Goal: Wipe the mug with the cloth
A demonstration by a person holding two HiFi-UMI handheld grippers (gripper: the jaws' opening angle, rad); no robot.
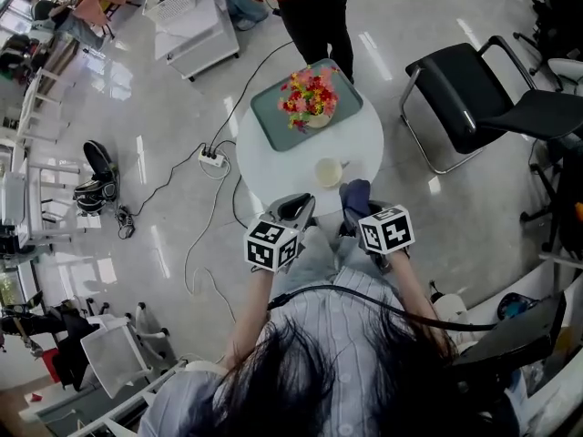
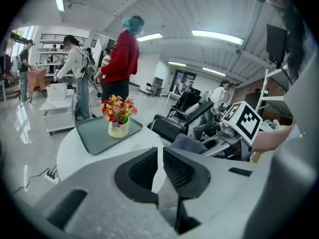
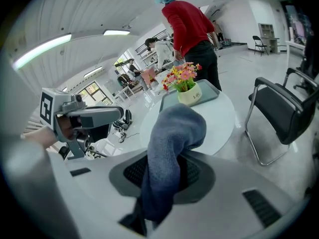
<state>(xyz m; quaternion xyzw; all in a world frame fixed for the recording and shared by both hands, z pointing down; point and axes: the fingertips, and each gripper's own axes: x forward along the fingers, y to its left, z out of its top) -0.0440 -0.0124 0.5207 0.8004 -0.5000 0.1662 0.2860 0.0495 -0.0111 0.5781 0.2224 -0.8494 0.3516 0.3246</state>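
Head view: pale cream mug [image 1: 328,172] stood upright on round white surface [image 1: 264,162], 6 o'clock of flower tray [image 1: 273,116].
Right tongs [image 3: 163,171] clamped blue-grey cloth [image 3: 172,138], bunched end forward as wiping pad, 5 o'clock of mug.
Left tongs [image 2: 160,166] nearly together, empty, likely free to steady mug.

Glossy floor [image 1: 410,25] (power strip [image 1: 212,158] on it), black chair [image 1: 469,98], ceiling strip lights [image 2: 217,35].

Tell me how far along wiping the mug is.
Done: the right gripper is shut on the cloth. In hand: the cloth is held near the table edge; the left gripper is shut, empty. Left: the mug stands alone on the table, so wiping remains.
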